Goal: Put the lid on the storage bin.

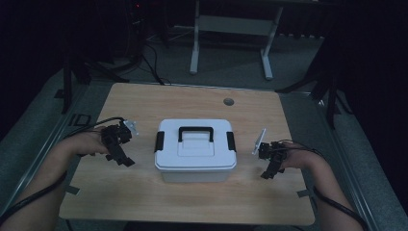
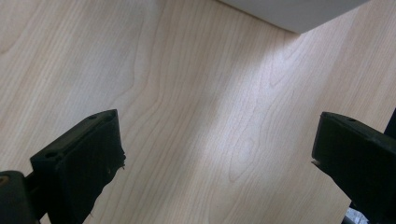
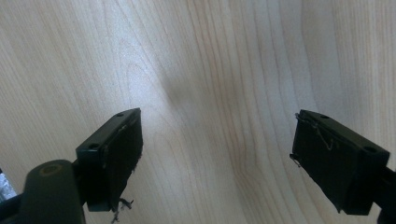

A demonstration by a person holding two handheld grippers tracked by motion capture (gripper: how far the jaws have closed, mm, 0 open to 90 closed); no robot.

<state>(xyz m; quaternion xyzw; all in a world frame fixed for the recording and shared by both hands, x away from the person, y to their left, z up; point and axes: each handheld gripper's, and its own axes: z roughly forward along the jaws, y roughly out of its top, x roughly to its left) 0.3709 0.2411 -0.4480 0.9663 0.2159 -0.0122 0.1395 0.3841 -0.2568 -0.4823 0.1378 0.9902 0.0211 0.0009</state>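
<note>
A white plastic box [image 1: 195, 150] with a black carry handle [image 1: 196, 132] and a black latch at each end stands shut in the middle of the wooden table [image 1: 192, 101]. My left gripper [image 1: 124, 159] rests just left of the box, open, jaws pointing down at bare wood [image 2: 215, 140]. A corner of the box [image 2: 299, 11] shows at the top of the left gripper view. My right gripper [image 1: 267, 173] sits to the right of the box, open as well, over plain tabletop [image 3: 215, 140]. Neither holds anything.
A round cable hole [image 1: 228, 101] lies in the table's far side. Beyond the table stands a white desk frame [image 1: 231, 29] on a dark floor with cables. Tape marks [image 1: 305, 193] sit at the table's near corners.
</note>
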